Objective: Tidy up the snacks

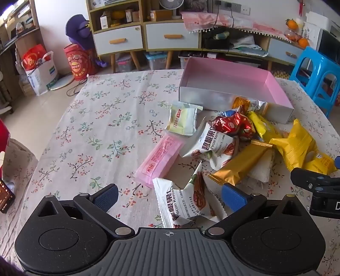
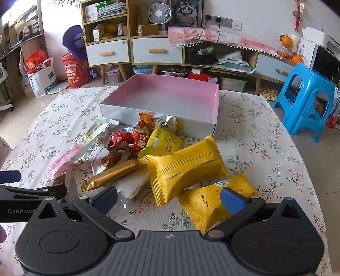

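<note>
Snacks look light, crinkly and slippery; I'd pinch a sealed edge, both tongs spread wide, holding nothing.

Blue stool, fan, floral tablecloth

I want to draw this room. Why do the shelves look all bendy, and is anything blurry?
Left wrist view: the fisheye lens bows the cabinet; the left gripper looks huge, the snack pile sharp. Right wrist view: the same bend curves the table edge; the pink box stays clear.
</note>
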`<move>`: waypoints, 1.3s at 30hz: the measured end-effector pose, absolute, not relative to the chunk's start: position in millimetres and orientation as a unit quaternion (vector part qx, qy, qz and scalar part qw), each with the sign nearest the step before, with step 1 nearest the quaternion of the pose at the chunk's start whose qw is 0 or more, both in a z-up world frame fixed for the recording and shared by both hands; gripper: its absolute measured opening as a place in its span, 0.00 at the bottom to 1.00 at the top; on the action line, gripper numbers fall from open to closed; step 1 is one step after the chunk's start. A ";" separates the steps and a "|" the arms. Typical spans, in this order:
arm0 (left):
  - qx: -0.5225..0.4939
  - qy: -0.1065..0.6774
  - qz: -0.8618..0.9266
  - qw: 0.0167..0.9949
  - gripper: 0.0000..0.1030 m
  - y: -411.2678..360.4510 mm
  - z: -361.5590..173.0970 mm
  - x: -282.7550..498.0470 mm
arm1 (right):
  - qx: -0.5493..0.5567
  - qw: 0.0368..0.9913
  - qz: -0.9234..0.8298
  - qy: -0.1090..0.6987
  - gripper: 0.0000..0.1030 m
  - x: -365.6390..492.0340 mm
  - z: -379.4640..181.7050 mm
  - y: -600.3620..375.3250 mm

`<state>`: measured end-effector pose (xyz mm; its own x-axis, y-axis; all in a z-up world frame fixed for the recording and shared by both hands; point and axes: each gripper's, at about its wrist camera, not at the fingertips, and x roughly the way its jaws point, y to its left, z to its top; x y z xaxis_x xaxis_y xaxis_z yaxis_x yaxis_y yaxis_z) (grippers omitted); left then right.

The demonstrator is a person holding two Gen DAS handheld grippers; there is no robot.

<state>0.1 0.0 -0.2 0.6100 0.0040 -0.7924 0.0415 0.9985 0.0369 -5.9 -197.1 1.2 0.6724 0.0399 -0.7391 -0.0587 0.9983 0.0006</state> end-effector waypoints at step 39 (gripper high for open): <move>0.027 0.442 -0.006 0.896 1.00 1.0 -2.6 1.4 | 0.001 0.910 0.026 0.414 0.91 -5.0 -3.6 -197.4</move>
